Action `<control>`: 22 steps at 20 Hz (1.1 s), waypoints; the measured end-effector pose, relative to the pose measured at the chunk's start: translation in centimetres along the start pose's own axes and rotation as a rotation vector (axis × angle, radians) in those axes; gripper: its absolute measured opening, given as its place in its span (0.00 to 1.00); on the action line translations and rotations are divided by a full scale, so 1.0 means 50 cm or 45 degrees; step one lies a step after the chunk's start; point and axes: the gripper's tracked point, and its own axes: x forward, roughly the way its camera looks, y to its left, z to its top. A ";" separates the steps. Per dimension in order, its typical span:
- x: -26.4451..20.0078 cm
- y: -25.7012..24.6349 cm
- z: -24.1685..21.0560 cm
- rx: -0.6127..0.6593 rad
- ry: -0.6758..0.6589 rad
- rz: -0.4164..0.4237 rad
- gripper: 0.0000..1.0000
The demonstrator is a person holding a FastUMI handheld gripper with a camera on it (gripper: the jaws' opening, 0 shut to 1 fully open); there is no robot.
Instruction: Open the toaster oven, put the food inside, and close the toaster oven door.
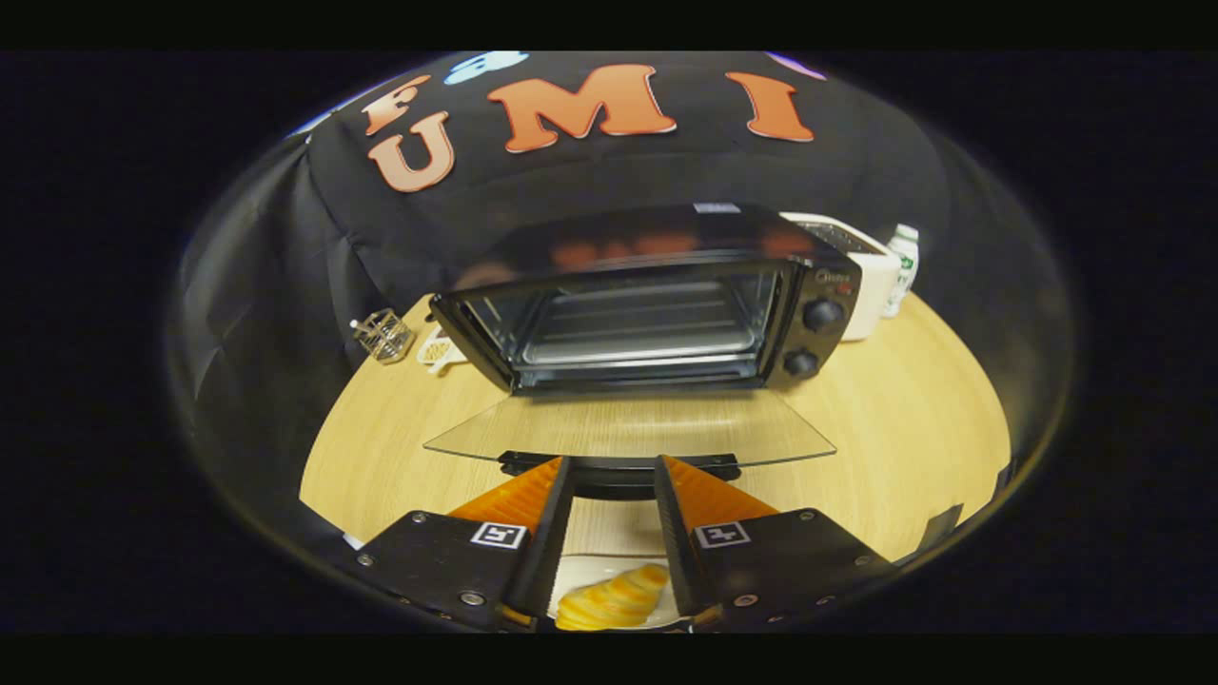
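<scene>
The oven (647,304) stands on the tabletop (904,419) with its glass door (628,433) dropped flat toward the claw (614,476). The claw is released, grasping nothing; food (609,601) on a plate (571,576) lies below, between its fingers, before the door.

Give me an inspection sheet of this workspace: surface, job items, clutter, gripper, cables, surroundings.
Surface: light wood-grain table, round-edged in this view.
Job's things: toaster oven beyond the fingers, its glass door folded down flat, the door handle just ahead of the fingertips, wire rack inside bare. Pastry on a white plate, low between the fingers.
Clutter: white toaster and a white bottle to the oven's right; small wire cage and a white object to its left.
Gripper: gripper open, fingers apart, pressing on nothing.
Cables: nothing seen.
Surroundings: black cloth booth wall behind the table.
</scene>
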 end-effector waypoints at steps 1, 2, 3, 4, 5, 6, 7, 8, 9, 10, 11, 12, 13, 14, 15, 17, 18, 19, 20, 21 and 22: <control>0.012 -0.003 -0.024 0.021 0.053 -0.004 0.49; 0.023 -0.004 -0.047 0.040 0.095 -0.010 0.49; 0.034 -0.007 -0.062 0.041 0.132 -0.025 0.48; 0.043 -0.012 -0.078 0.020 0.159 -0.052 0.50; 0.050 -0.016 -0.090 -0.011 0.178 -0.079 0.56; 0.055 -0.017 -0.094 -0.035 0.188 -0.096 0.59; 0.063 -0.018 -0.096 -0.050 0.196 -0.109 0.64; 0.069 -0.019 -0.102 -0.058 0.214 -0.117 0.67; 0.075 -0.018 -0.108 -0.061 0.235 -0.121 0.71; 0.078 -0.018 -0.114 -0.062 0.249 -0.125 0.72; 0.081 -0.017 -0.115 -0.064 0.257 -0.127 0.74; 0.084 -0.016 -0.119 -0.076 0.255 -0.125 0.75; 0.083 -0.015 -0.119 -0.090 0.253 -0.122 0.77; 0.080 -0.014 -0.117 -0.096 0.237 -0.118 0.77; 0.074 -0.013 -0.111 -0.085 0.218 -0.110 0.78; 0.047 0.004 -0.114 -0.018 0.211 -0.061 0.82; 0.029 0.012 -0.114 0.016 0.194 -0.040 0.85; 0.009 0.017 -0.116 0.036 0.184 -0.027 0.88; -0.009 0.017 -0.124 0.041 0.181 -0.029 0.89; -0.026 0.012 -0.135 0.043 0.192 -0.049 0.92; -0.041 0.008 -0.149 0.043 0.209 -0.066 0.94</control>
